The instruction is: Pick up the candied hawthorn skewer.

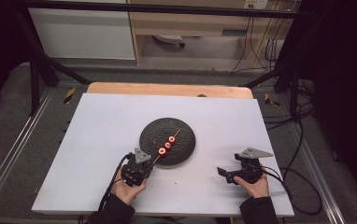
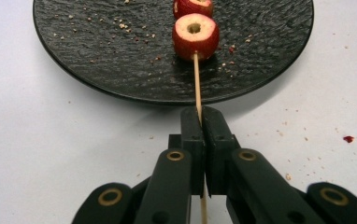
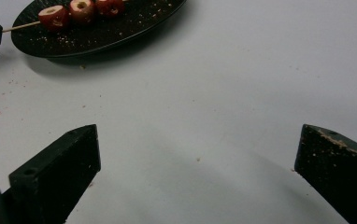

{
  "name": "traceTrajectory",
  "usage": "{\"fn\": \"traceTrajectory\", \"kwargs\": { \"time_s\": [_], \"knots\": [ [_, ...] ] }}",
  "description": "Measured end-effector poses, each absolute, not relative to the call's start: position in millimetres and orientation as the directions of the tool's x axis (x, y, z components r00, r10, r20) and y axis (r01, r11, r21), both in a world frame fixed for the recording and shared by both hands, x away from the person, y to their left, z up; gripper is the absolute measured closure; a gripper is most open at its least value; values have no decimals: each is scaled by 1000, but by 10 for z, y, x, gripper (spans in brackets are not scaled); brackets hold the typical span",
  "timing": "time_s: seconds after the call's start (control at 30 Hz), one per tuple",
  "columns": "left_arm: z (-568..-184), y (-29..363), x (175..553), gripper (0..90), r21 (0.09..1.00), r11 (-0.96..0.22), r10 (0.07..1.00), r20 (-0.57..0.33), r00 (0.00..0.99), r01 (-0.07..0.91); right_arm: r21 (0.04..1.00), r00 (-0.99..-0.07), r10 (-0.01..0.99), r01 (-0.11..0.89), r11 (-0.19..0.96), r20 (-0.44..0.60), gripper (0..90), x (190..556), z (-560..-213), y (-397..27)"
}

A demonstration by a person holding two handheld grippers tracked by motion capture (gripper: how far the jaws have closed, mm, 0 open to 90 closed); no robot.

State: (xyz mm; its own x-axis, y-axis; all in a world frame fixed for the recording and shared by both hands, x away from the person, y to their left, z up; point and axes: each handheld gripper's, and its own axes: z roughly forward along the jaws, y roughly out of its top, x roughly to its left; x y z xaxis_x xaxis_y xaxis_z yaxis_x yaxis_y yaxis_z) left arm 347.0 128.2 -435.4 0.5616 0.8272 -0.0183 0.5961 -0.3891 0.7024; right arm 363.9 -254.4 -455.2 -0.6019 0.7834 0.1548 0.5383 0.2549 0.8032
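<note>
three red fruit rings (image 2: 195,35) sitting threaded on skewer (image 2: 197,86) over black plate (image 2: 74,56); left gripper (image 2: 200,122) pinching skewer's bare end, best lifting level; right gripper (image 3: 197,154) waiting, jaws gaping wide.

One black plate (image 1: 186,149) holds one wooden skewer (image 1: 158,157) threaded with three red fruit pieces (image 1: 167,145); two grippers sit near the plate.

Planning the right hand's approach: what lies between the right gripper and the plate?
Bare white table with a few crumbs, seen in the right gripper view. The right gripper stands open, apart from the plate.
</note>
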Motion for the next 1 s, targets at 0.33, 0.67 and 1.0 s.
{"fn": "traceTrajectory", "kwargs": {
  "time_s": [0.33, 0.67, 1.0],
  "knots": [
    [-4304, 1386, 3426, 884, 747, -357, 819, -38, 572, 561, 803, -603, 782, 537, 256, 154, 14, 3636, -4554, -2543],
    [-4207, 1594, 3346, 884, 807, -306, 819, -47, 571, 505, 808, -600, 784, 536, 244, 161, 15, 3632, -4554, -2537],
    [-4223, 1899, 3283, 884, 841, -260, 807, -80, 585, 474, 809, -599, 778, 545, 220, 192, 14, 3633, -4534, -2494]
  ]
}}
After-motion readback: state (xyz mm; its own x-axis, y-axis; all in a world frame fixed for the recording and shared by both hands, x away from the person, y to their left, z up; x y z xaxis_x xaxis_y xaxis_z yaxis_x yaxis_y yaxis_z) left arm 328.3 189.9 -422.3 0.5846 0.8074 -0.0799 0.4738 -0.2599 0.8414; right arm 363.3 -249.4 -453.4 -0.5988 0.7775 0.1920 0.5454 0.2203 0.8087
